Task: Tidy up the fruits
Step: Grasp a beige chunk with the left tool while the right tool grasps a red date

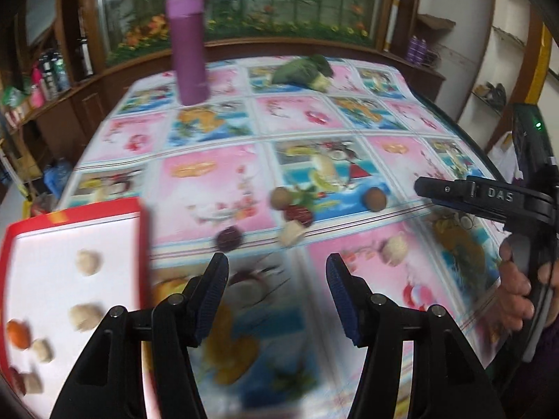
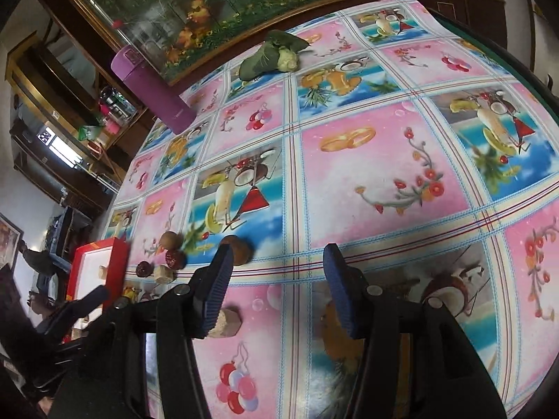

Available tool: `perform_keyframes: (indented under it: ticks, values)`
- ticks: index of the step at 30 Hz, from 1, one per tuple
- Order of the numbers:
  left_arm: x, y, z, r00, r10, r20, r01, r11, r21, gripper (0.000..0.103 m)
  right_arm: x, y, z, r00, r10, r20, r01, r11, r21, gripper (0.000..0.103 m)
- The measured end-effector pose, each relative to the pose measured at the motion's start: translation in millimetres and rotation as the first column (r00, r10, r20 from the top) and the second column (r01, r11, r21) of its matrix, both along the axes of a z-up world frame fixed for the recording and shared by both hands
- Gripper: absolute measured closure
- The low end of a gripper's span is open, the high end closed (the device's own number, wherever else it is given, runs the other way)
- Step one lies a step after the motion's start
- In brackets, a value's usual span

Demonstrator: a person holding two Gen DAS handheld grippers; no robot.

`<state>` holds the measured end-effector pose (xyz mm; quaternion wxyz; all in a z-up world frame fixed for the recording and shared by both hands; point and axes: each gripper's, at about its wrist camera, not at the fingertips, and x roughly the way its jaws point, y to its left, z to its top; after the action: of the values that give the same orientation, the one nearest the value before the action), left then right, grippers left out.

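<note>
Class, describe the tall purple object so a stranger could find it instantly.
Start at the table with the pink and blue picture cloth. Near its far edge, left of the leafy green vegetable, stands the purple flask. It is the only tall upright cylinder there.

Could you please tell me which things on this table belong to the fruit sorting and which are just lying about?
Part of the job:
- red tray, some pieces already in it
- loose brown fruits
- dark red fruits
- pale pieces
- left gripper and right gripper, both open

Just lying about:
- purple bottle
- leafy vegetable
- patterned tablecloth
</note>
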<state>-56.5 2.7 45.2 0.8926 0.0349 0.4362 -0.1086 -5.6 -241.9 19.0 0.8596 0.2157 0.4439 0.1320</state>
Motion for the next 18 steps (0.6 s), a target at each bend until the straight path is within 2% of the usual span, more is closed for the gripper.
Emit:
perform_keyframes:
  ticks: [4, 6, 9, 11, 12, 18]
  values:
    - [14.9, -10.9, -15.7, 0.999, -0.025, -0.036, 0.026, 1.000, 0.017, 0.047, -3.3, -1.5, 0.0, 1.000, 0.005, -0.008, -0.005, 1.000, 0.018, 0.048]
    - [23.7, -11.9, -22.2, 0.998, -0.030, -0.054, 0.031, 0.999, 0.019, 0.061, -1.9, 1.4, -1.0, 1.000, 0.005, -0.007, -0.005, 1.000, 0.021, 0.048]
    - [33.4, -12.6, -30.9, 0.997, -0.040, -0.067, 0.042, 0.999, 0.030, 0.071, -1.6, 2.0, -2.0, 1.000, 0.009, -0.015, -0.009, 1.000, 0.026, 0.048]
    - [35.1, -13.0, -32.1, 0.997, -0.046, -0.061, 0.048, 0.999, 0.024, 0.072, -1.4, 2.7, -2.6, 1.000, 0.011, -0.018, -0.010, 1.000, 0.026, 0.048]
    - [35.6, -13.9, -32.0, 0.997, -0.056, -0.062, 0.057, 0.998, 0.021, 0.078, -1.5, 3.1, -2.6, 1.000, 0.011, -0.018, -0.010, 1.000, 0.024, 0.048]
    - [34.7, -12.5, -32.9, 0.996, -0.069, -0.053, 0.069, 0.998, 0.013, 0.079, -1.7, 10.2, 1.2, 1.000, 0.024, 0.009, -0.024, 1.000, -0.008, 0.048]
